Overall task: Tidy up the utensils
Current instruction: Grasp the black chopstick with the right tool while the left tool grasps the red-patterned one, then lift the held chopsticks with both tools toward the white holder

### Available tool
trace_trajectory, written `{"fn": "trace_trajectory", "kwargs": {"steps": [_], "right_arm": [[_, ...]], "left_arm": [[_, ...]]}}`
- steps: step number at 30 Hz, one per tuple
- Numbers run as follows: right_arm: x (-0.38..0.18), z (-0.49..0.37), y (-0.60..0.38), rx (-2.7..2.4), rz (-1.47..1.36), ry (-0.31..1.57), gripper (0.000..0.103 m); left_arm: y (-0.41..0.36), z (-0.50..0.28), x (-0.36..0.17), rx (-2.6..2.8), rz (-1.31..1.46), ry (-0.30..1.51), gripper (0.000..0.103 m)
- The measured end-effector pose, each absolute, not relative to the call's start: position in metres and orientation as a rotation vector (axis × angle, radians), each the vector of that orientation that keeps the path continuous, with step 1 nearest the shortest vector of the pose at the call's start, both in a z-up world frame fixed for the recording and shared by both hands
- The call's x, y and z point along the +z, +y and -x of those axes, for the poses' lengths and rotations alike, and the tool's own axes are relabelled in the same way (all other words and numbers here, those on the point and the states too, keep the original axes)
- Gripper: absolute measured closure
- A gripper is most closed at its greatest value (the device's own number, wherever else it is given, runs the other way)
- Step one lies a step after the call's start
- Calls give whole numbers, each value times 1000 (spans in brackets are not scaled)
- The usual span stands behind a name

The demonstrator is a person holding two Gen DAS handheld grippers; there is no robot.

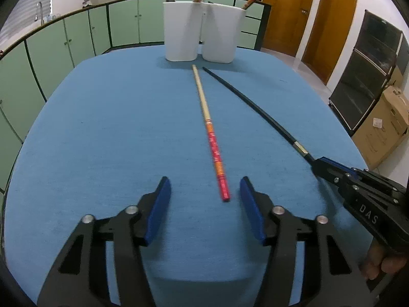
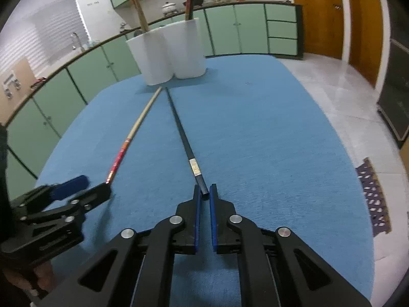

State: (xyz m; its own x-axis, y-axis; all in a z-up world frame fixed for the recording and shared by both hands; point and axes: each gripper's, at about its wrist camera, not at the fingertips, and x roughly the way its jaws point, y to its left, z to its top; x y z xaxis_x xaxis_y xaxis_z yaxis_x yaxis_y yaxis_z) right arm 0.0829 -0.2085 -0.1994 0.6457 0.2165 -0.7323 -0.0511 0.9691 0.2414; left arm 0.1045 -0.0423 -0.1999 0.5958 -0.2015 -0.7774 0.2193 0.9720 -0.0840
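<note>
A red-and-wood chopstick point(image 1: 209, 130) lies on the blue table point(image 1: 102, 128), its red end between my open left gripper's point(image 1: 205, 188) jaws, nearer the right pad. A black chopstick point(image 1: 255, 107) lies to its right. My right gripper point(image 2: 204, 192) is shut on the black chopstick's point(image 2: 184, 138) near end; it shows at the right of the left wrist view point(image 1: 329, 168). The red chopstick point(image 2: 130, 138) and left gripper point(image 2: 79, 186) show at the left of the right wrist view. Two white holders point(image 1: 204, 32) with chopsticks stand at the far end.
Green cabinets point(image 1: 64, 43) curve around the left and back. Wooden doors point(image 1: 306, 12), a dark shelf unit point(image 1: 370, 71) and a cardboard box point(image 1: 383, 125) stand to the right. The white holders also show in the right wrist view point(image 2: 168, 51).
</note>
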Motion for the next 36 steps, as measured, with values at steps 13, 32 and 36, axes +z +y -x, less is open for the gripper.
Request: {"fn": "trace_trajectory", "kwargs": {"steps": [13,32,36], "right_arm": [[-199,-82,-200,196,-148,856,93],[-199,-88,-194,164,-106,868,93],[-198,-88,-193,160,-97,869,96]], "left_arm": [[-36,-106,-199,-218,-2,889,98],[-37,-106,-200,-215,-11,884,98],[-37,-106,-198,-218,-26,891,98]]}}
